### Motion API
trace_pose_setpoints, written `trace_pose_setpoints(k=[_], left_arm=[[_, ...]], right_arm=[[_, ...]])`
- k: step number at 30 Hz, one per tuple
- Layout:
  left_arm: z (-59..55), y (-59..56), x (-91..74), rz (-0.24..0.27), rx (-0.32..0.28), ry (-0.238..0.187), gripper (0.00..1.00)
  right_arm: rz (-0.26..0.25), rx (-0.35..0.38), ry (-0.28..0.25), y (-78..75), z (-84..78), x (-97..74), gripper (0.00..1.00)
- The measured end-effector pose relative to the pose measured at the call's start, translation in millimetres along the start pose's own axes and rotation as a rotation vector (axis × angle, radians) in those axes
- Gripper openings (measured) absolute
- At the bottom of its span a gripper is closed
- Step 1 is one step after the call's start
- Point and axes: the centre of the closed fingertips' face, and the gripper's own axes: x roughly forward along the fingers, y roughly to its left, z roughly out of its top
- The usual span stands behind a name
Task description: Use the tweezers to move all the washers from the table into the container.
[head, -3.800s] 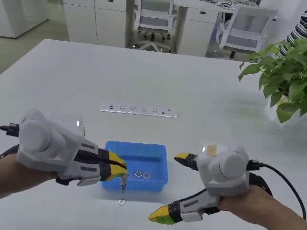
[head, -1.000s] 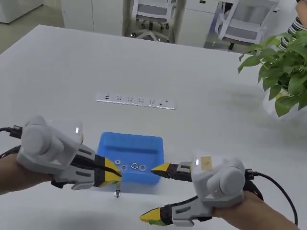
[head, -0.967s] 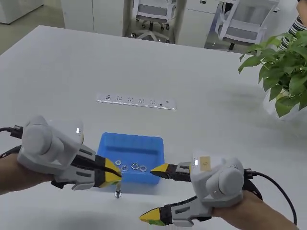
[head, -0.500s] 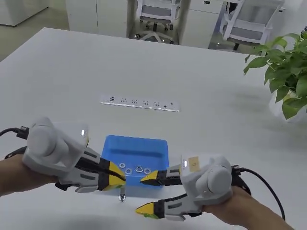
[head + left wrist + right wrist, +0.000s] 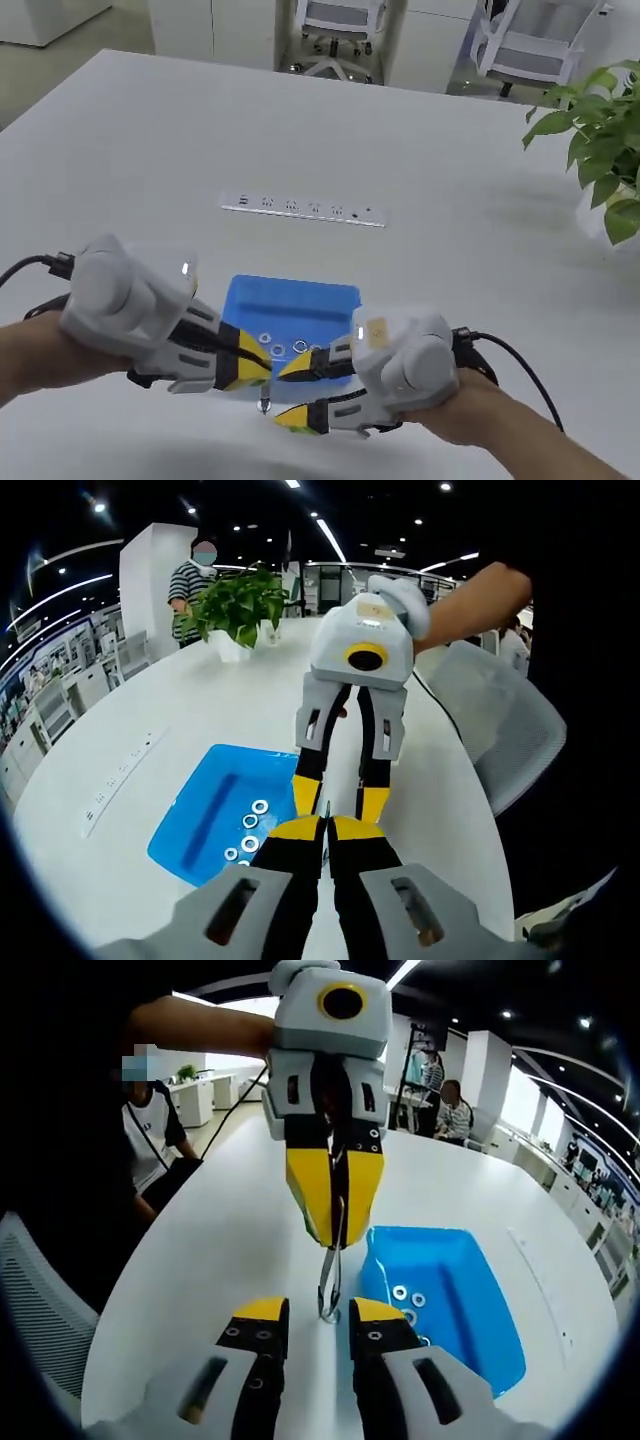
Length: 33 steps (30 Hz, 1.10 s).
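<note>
My left gripper [image 5: 250,365] [image 5: 327,828] is shut on thin metal tweezers [image 5: 263,400] [image 5: 330,1270], which point down at the table just in front of the blue container [image 5: 330,305] [image 5: 205,815] [image 5: 470,1290]. Several washers [image 5: 282,346] [image 5: 249,825] [image 5: 405,1295] lie inside the container. My right gripper [image 5: 293,392] [image 5: 318,1310] faces the left one with its jaws apart, one on each side of the tweezers' tips. I cannot tell whether a washer lies at those tips.
A white power strip [image 5: 300,210] [image 5: 120,780] lies beyond the container. A potted plant [image 5: 600,130] [image 5: 240,605] stands at the table's far right. Office chairs [image 5: 340,20] stand behind the table, and people [image 5: 455,1110] sit in the background.
My right gripper has moved left, close to the left gripper, so its jaws now flank the tweezers' tips. The left gripper and container have stayed put while the head camera shifted.
</note>
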Motion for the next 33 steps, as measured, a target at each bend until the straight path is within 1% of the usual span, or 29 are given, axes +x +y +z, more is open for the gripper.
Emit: trace_pose_setpoints(k=[8, 11, 18, 25, 33], left_arm=[[1.8, -0.9, 0.6, -0.003, 0.003, 0.001, 0.05], [2.5, -1.4, 0.8, -0.005, 0.005, 0.003, 0.05], [3.0, -1.8, 0.5, -0.01, 0.008, 0.005, 0.05], [3.2, -1.6, 0.8, -0.013, 0.007, 0.004, 0.05], [3.2, -1.6, 1.2, -0.017, 0.01, 0.004, 0.05]], right_arm=[[0.016, -0.015, 0.013, -3.1, -3.0, 12.2, 0.18], [0.023, -0.024, 0.021, -4.0, -3.4, 16.5, 0.16], [0.031, -0.046, 0.038, -5.9, -4.4, 20.7, 0.12], [0.043, -0.039, 0.04, -5.3, -4.8, 21.3, 0.1], [0.047, 0.005, 0.026, -5.5, -5.3, 21.3, 0.09]])
